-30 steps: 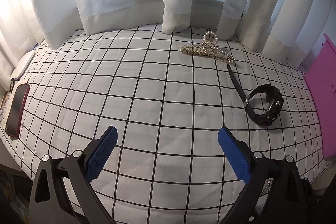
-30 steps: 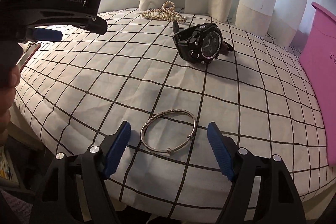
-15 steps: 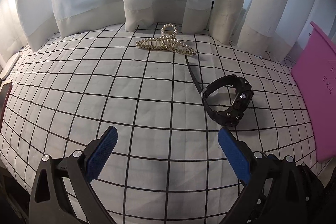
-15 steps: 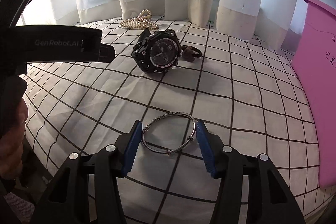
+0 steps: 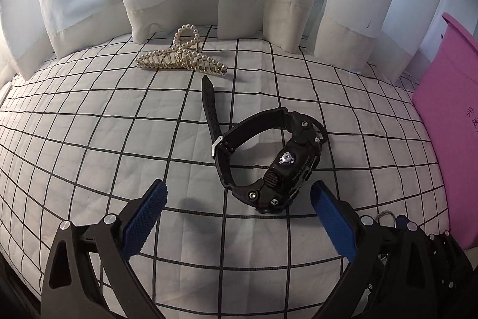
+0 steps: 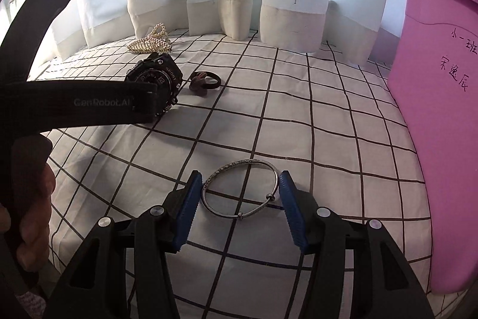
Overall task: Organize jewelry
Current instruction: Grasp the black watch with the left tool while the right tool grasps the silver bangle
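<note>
My right fingers point(image 6: 240, 202) have just been closing and now clamp the silver bangle point(image 6: 241, 189) at six o'clock. My left fingers point(image 5: 237, 210) stand open around the black watch point(image 5: 266, 157); next, close them and carry both to the pink box point(image 6: 442, 97) at three o'clock.

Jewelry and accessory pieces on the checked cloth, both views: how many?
4. Pearl-studded gold hair claw by the curtain; black sport wristwatch ahead of the open left gripper; dark hair tie beside the watch; silver bangle between the right gripper pads. More may sit off-frame.
</note>
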Available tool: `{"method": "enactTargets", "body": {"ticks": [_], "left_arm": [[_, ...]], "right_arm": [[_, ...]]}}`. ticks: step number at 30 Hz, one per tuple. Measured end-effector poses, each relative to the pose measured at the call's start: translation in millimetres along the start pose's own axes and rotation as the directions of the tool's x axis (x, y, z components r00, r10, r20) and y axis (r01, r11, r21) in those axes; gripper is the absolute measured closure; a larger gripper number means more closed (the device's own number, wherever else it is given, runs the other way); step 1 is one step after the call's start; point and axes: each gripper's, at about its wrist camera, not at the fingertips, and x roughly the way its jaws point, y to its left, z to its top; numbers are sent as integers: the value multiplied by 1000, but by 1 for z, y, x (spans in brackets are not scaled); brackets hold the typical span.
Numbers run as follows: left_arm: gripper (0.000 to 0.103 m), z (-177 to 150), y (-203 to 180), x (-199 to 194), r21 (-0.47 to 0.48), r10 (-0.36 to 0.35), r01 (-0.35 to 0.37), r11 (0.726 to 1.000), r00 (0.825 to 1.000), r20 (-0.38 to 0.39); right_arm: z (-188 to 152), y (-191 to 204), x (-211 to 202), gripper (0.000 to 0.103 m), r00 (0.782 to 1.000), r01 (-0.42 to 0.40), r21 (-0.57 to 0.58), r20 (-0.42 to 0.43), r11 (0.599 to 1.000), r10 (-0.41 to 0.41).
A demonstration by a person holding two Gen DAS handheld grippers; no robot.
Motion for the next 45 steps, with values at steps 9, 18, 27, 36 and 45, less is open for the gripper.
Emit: {"method": "enactTargets", "body": {"ticks": [9, 18, 27, 36, 45], "left_arm": [[5, 5, -17, 24, 12, 82, -82, 997, 997, -12], [5, 7, -17, 27, 12, 91, -91, 996, 996, 27], [5, 9, -9, 29, 9, 91, -92, 996, 995, 26], [6, 9, -8, 31, -2, 100, -100, 995, 995, 29], [31, 7, -19, 24, 54, 61, -65, 996, 996, 63]], "right_arm": [[9, -21, 7, 51, 999, 36, 26, 6, 999, -36], [4, -33, 11, 16, 998, 59, 74, 3, 995, -60], [2, -17, 12, 14, 999, 31, 6, 22, 1000, -31], [1, -18, 11, 14, 999, 34, 15, 22, 999, -34], [2, -14, 10, 36, 998, 37, 12, 43, 999, -38]]}}
